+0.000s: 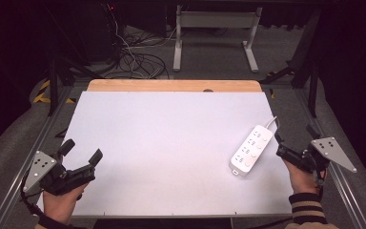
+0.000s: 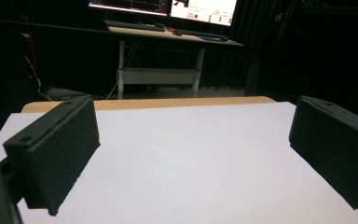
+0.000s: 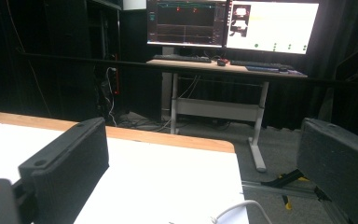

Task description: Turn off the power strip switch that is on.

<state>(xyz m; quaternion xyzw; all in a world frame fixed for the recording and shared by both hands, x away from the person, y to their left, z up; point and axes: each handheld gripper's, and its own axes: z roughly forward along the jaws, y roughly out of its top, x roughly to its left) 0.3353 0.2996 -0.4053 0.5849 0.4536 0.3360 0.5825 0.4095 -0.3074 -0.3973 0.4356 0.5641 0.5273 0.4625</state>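
White plastic marks the thing in play: a long white plastic power strip (image 1: 250, 150) with rows of sockets lies in the lower right of the high view, on the white tabletop (image 1: 162, 143), its white cable (image 1: 271, 123) leaving from the upper end toward the table's right edge. Its long axis runs on a diagonal, from lower left to upper right in the frame, and its upper end sits just beside the right gripper (image 1: 279, 142), whose black jaws stand apart with nothing between them; the strip lies to the left of that gripper, near but apparently not touching. The left gripper (image 1: 82, 152) sits in the lower left of the same view, well apart from the strip, jaws spread and empty, so the right hand (image 1: 301, 177) is plainly the nearer one, and I judge that any grasp would have to close across the strip's narrow width. In the left gripper view, the two black jaws stand wide at the left and right edges with only bare white tabletop between them and a wooden table edge (image 2: 168, 102) beyond. In the right gripper view, the jaws are likewise released, and a loop of the white cable (image 3: 235, 209) curls at the bottom centre over the table's corner; monitors (image 3: 233, 23) glow on a desk at the top.
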